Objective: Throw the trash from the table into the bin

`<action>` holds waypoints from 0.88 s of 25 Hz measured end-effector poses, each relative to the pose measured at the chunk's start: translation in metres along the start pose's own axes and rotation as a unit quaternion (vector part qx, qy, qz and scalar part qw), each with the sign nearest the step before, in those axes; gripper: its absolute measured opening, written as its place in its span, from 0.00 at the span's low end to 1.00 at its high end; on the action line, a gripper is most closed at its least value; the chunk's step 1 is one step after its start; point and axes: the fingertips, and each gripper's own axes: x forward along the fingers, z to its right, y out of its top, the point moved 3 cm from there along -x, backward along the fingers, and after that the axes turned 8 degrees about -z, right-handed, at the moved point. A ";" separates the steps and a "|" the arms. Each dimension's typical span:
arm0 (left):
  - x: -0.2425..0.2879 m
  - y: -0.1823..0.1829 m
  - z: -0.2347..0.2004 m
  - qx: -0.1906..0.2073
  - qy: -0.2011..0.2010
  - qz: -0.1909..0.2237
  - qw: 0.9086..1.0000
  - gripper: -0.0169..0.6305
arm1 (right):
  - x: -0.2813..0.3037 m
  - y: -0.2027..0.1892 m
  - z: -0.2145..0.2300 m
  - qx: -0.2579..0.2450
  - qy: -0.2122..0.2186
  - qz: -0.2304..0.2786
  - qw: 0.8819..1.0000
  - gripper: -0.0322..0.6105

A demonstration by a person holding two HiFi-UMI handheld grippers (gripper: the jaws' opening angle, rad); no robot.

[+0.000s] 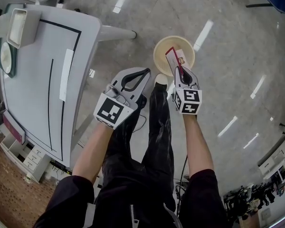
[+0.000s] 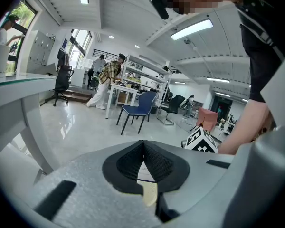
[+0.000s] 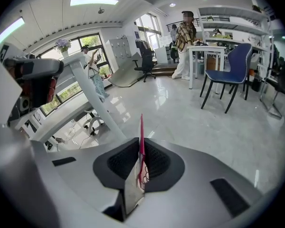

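A round cream bin (image 1: pixel 157 56) stands on the floor just right of the table. My right gripper (image 1: pixel 179 71) hangs over its near rim, shut on a red-and-white wrapper (image 1: pixel 173 56) that sticks up edge-on from the pads (image 3: pixel 141 127). My left gripper (image 1: pixel 146 71) is level with it, to the bin's left and over the floor. In the left gripper view its jaws (image 2: pixel 143 148) meet at the tips, with a small white-and-cream paper scrap (image 2: pixel 146 177) pinched between them.
The white table (image 1: pixel 33 89) fills the left of the head view, with a white tray (image 1: pixel 17 27), a plate (image 1: pixel 7 58) and a white strip (image 1: pixel 66 75) on it. The person's dark-trousered legs (image 1: pixel 159 122) stand between table and bin. Blue chairs (image 3: pixel 230 77) and people (image 2: pixel 107 80) are farther off.
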 end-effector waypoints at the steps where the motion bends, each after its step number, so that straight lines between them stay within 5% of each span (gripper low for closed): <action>1: -0.001 0.000 -0.001 -0.001 0.000 0.000 1.000 0.04 | 0.000 0.000 0.000 0.000 -0.002 -0.002 1.000 0.08; 22: -0.028 0.009 -0.011 0.000 0.010 0.014 1.000 0.04 | -0.010 0.020 -0.036 -0.032 0.010 -0.010 0.999 0.08</action>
